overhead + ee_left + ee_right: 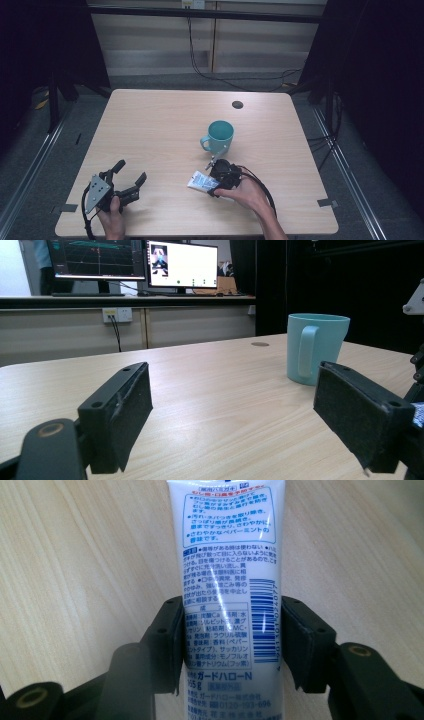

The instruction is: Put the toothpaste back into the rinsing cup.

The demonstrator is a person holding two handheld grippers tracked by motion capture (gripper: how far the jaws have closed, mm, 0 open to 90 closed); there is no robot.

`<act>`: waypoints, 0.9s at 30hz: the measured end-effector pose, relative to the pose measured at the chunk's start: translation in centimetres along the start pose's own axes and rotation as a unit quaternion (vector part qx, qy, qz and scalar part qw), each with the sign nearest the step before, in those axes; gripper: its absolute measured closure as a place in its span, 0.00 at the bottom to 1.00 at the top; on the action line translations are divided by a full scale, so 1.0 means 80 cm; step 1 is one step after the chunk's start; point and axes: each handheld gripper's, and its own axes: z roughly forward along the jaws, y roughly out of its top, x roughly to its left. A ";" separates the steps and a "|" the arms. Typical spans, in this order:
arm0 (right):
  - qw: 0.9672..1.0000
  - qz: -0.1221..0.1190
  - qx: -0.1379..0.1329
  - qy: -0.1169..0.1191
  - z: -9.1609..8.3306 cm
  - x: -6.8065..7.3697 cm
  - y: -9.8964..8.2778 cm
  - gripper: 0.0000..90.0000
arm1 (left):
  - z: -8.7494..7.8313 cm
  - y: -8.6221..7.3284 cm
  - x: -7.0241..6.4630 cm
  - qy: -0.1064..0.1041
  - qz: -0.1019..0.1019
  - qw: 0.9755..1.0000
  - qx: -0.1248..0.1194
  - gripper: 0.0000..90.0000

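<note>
1. One container stood on the surface (150,130): a teal mug (219,136), upright past the middle, its handle turned toward the person's left. Whether anything was inside could not be told from the high view, where its inner wall looked plain teal.
2. One white tube (230,580) lay flat on the surface just in front of the mug, on the person's right side, with its back label facing up.
3. Its label carried dense blue Japanese print in a framed block at the top, a boxed ingredients panel lower down, and a vertical barcode along the right edge.
4. Readable lines near the bottom gave "155g", the name "ガードハローN", and a phone number partly legible as "0120-193-696"; the finer text was too small to read with certainty.
5. The right gripper (230,640) pointed down over the tube, its fingers (167,640) set at the tube's two edges and touching them, gripping the tube against the surface.
6. The left gripper (131,176) rested near the front left corner of the surface, well apart from the tube, its fingers (120,415) spread wide with nothing between them.
7. Two monitors (182,264) glowed on a bench behind, in the left gripper view; their writing was too small to read.
</note>
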 end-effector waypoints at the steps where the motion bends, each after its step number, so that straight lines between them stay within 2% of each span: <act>1: 1.000 0.004 0.001 0.001 0.000 0.000 0.000 0.56 | 0.000 0.000 0.000 0.000 -0.001 1.000 -0.001 0.17; 5: 1.000 0.012 -0.001 0.003 -0.004 0.000 -0.001 0.66 | 0.000 0.000 0.000 0.000 0.000 1.000 0.000 0.17; 10: 1.000 0.025 -0.003 0.003 -0.007 0.000 -0.001 0.72 | 0.000 0.000 0.000 0.000 -0.002 1.000 -0.001 0.17; 17: 0.999 0.025 -0.023 0.000 -0.010 0.001 -0.007 0.75 | 0.000 0.000 0.000 0.000 -0.002 1.000 -0.001 0.17; 19: 0.999 0.030 -0.023 0.014 -0.010 0.001 -0.008 0.75 | 0.000 0.000 0.000 0.000 -0.001 1.000 0.000 0.17; 24: 0.999 0.039 -0.036 0.012 -0.012 -0.002 -0.011 0.76 | 0.000 0.000 0.000 0.000 0.000 1.000 0.000 0.17; 27: 0.997 0.047 -0.053 0.021 -0.016 -0.002 -0.012 0.76 | 0.000 0.000 0.000 0.000 -0.001 1.000 0.000 0.17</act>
